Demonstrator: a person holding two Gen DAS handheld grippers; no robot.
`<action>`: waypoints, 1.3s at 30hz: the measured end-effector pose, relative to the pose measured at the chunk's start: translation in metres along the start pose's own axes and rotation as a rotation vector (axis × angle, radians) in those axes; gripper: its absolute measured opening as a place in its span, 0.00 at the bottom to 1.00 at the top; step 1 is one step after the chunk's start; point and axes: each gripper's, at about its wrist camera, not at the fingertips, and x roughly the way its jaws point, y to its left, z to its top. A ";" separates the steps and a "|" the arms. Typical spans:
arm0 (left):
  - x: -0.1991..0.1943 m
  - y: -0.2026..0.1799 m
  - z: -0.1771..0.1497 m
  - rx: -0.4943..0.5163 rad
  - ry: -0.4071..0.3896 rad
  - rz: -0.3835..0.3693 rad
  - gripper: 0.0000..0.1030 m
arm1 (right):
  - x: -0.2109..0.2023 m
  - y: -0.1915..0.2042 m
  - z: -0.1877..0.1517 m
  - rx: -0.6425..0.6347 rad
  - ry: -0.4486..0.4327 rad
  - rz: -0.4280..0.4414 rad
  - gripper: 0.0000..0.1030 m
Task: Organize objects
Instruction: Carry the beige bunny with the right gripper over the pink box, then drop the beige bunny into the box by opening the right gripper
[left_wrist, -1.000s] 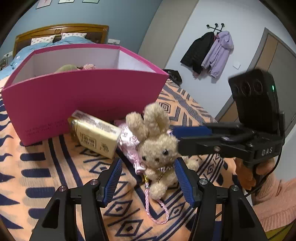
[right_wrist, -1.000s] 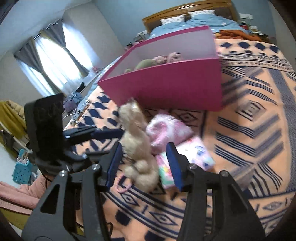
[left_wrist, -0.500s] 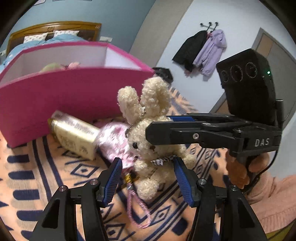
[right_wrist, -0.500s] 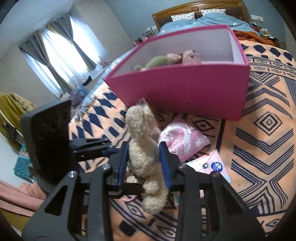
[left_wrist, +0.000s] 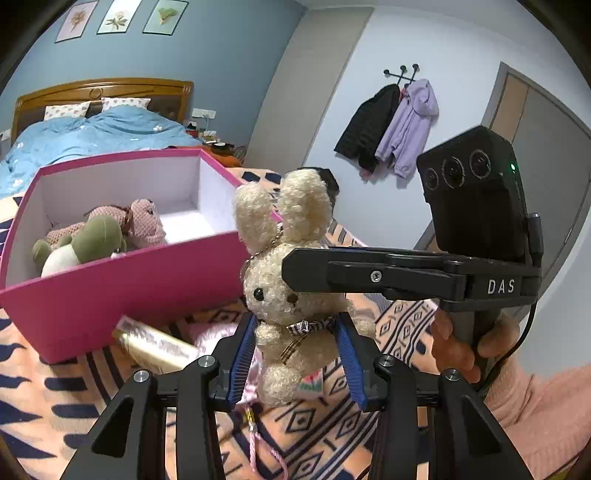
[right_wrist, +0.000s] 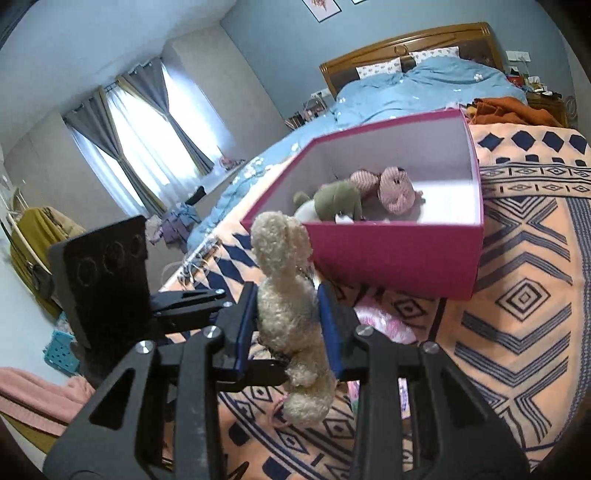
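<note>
The right gripper (right_wrist: 288, 325) clamps the toy rabbit (right_wrist: 291, 317) aloft, bound for the pink box (right_wrist: 402, 251) at one o'clock; the left gripper (left_wrist: 297, 354) brackets it, contact unclear.

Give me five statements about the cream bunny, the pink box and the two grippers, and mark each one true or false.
1. The right gripper is shut on the cream bunny. True.
2. The pink box is empty. False: a pink plush and a green plush lie inside it.
3. The bunny is lifted off the patterned blanket. True.
4. The bunny already sits inside the box. False: it hangs in front of the box, outside it.
5. The left gripper is far from the bunny. False: its blue fingers flank the bunny's body; whether they press on it cannot be told.
</note>
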 end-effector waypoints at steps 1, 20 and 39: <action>0.000 0.000 0.002 0.000 -0.004 0.000 0.42 | -0.002 0.001 0.003 -0.005 -0.009 -0.001 0.35; 0.010 0.023 0.086 0.007 -0.078 0.058 0.42 | 0.000 -0.006 0.075 -0.063 -0.099 0.004 0.35; 0.069 0.058 0.118 -0.033 -0.004 0.166 0.42 | 0.037 -0.059 0.110 0.003 -0.074 -0.076 0.35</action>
